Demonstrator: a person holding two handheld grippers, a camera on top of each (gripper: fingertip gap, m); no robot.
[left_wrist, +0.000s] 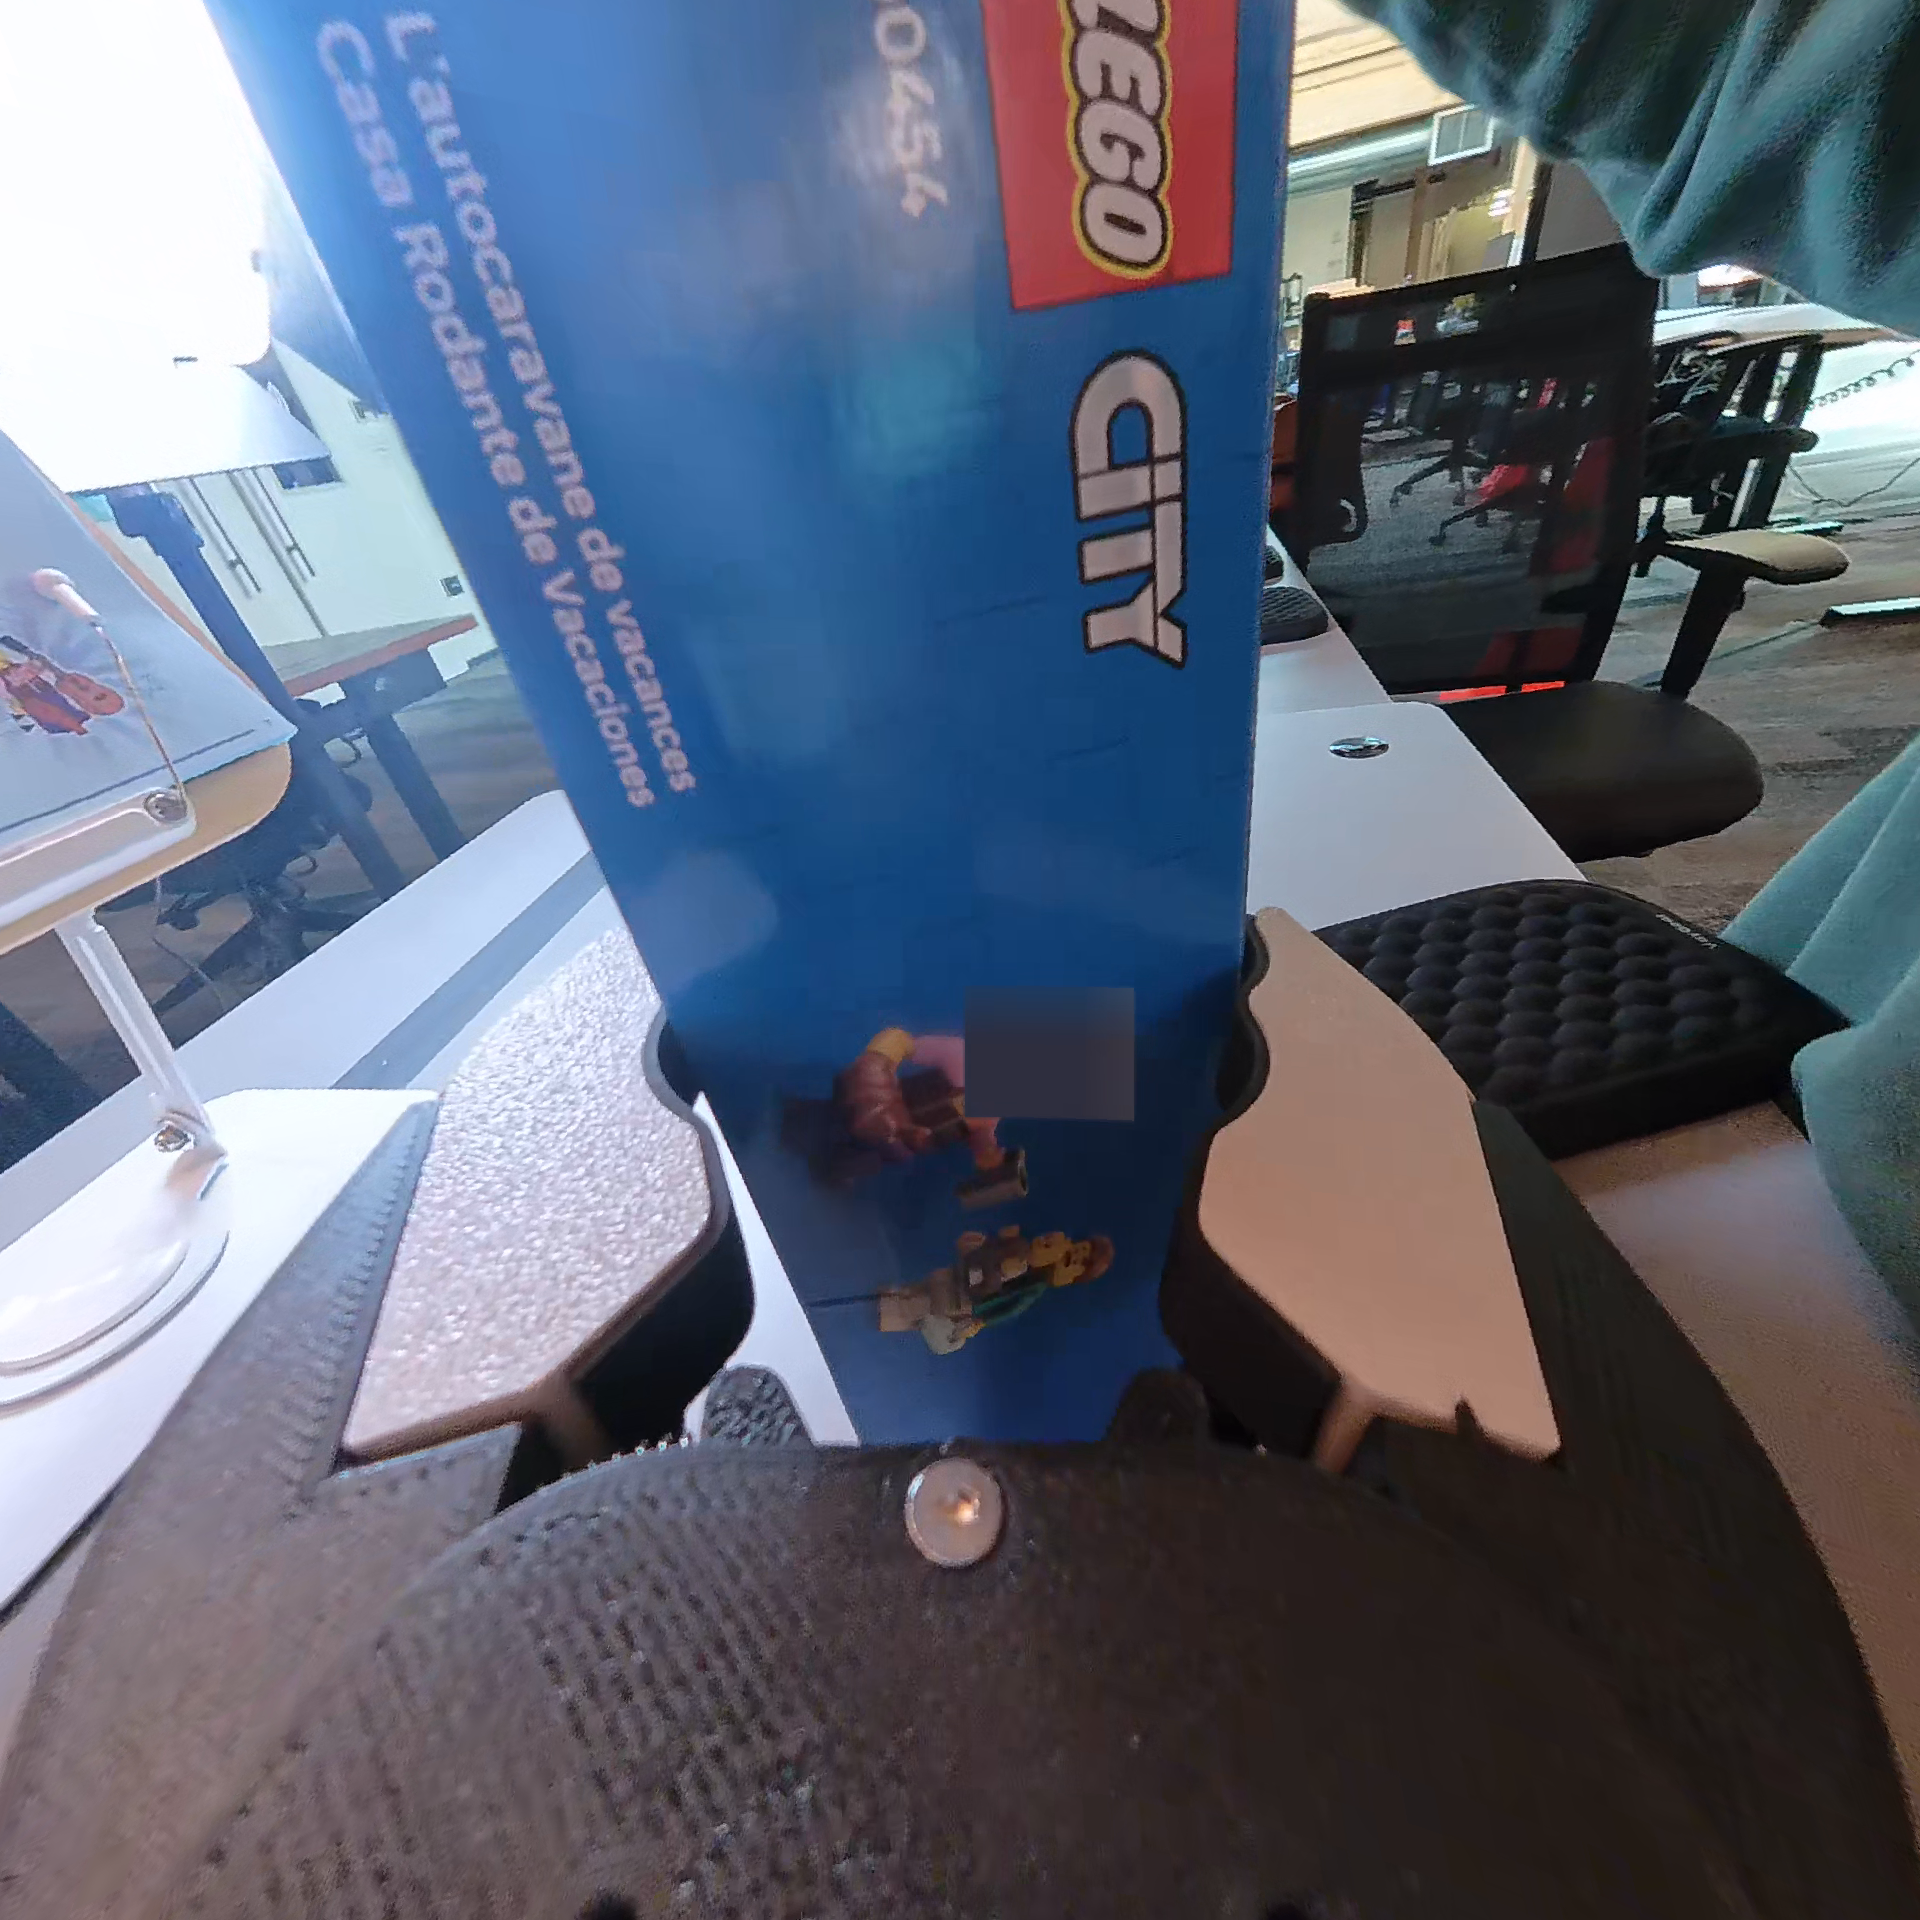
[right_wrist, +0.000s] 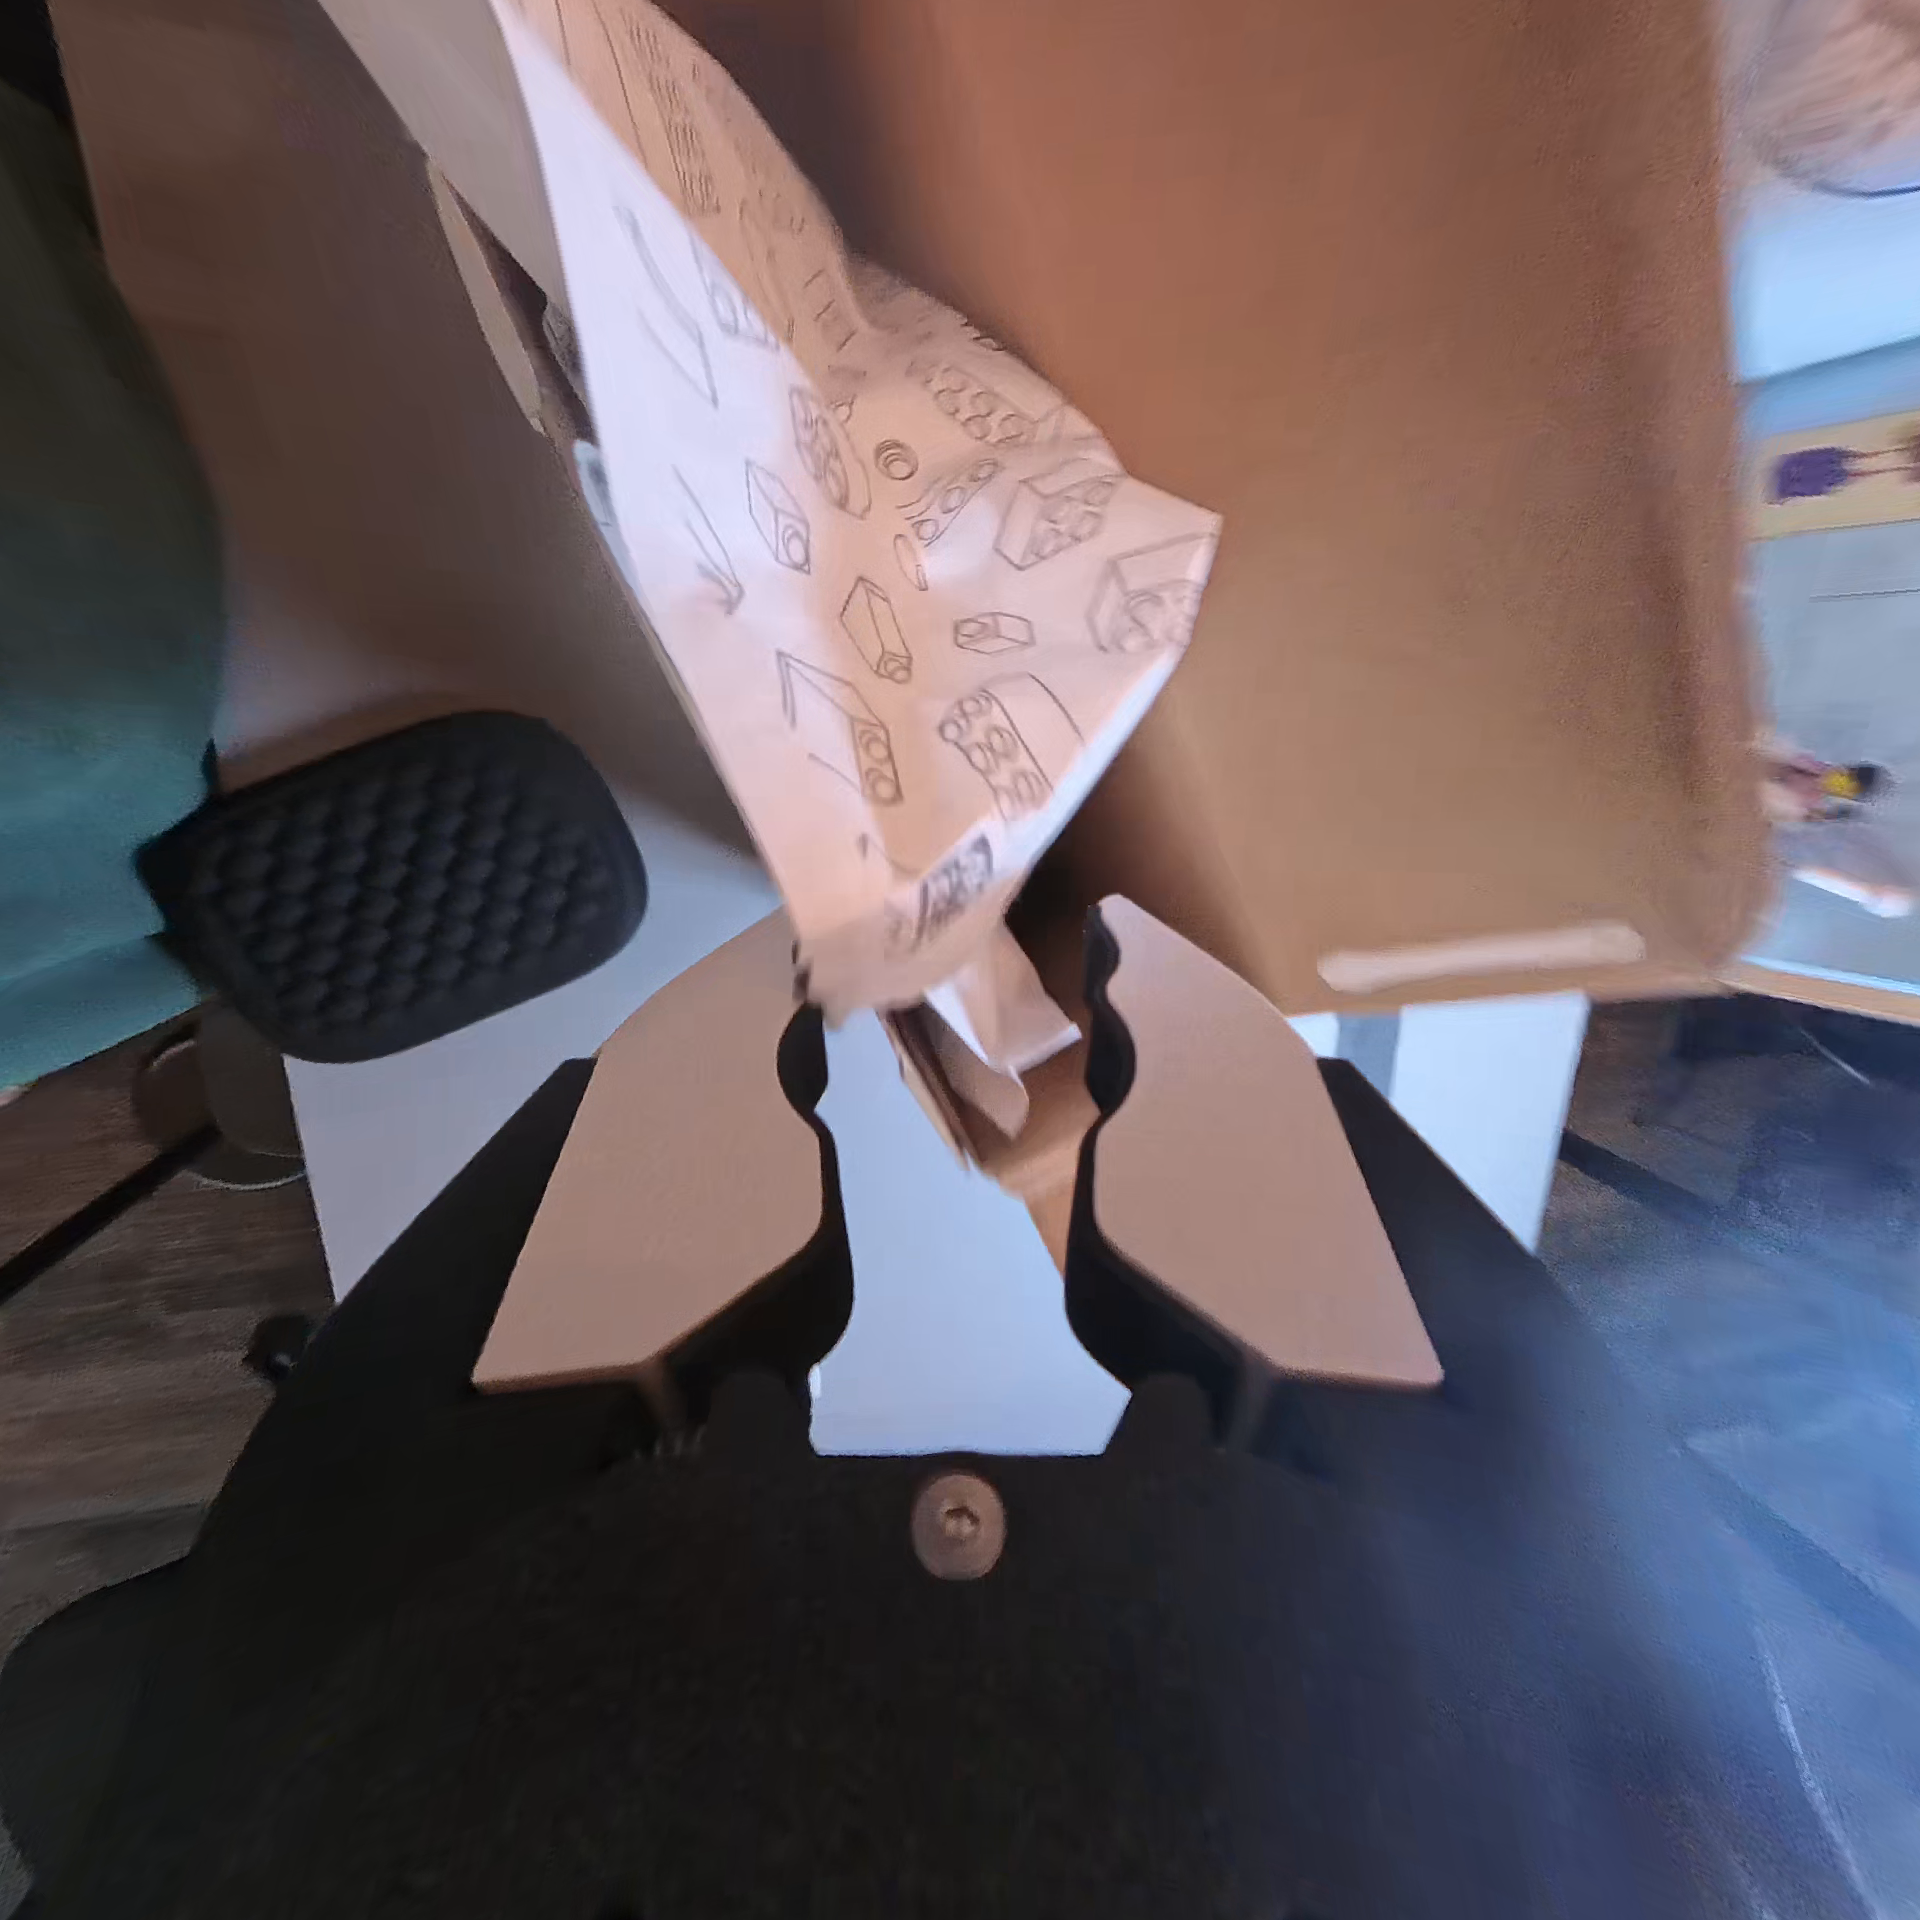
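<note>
My left claw (left_wrist: 951, 997) is clamped on the blue box (left_wrist: 831, 582) — both pads pressed against its narrow sides, the box standing upright out of the jaws and filling the middle of the left wrist view. Under it runs the white desk (left_wrist: 1455, 790), with a black bumpy pad (left_wrist: 1558, 997) just to the right and a teal sleeve (left_wrist: 1714, 125) hanging in from the top corner. Off to the left there's a small picture stand (left_wrist: 114, 748); black chairs (left_wrist: 1538, 582) sit beyond the desk.

My right claw (right_wrist: 951, 987) stands part open, pointing into the brown inside of the box (right_wrist: 1351, 468). A white paper bag (right_wrist: 883, 582) printed with brick outlines hangs out of the box, its crumpled lower corner down between my fingertips. It brushes the left tip, and there's space on the right — the pads aren't squeezing it. The view is blurred. The black pad (right_wrist: 395, 883) lies off to the left on the white desk (right_wrist: 935, 1299).
</note>
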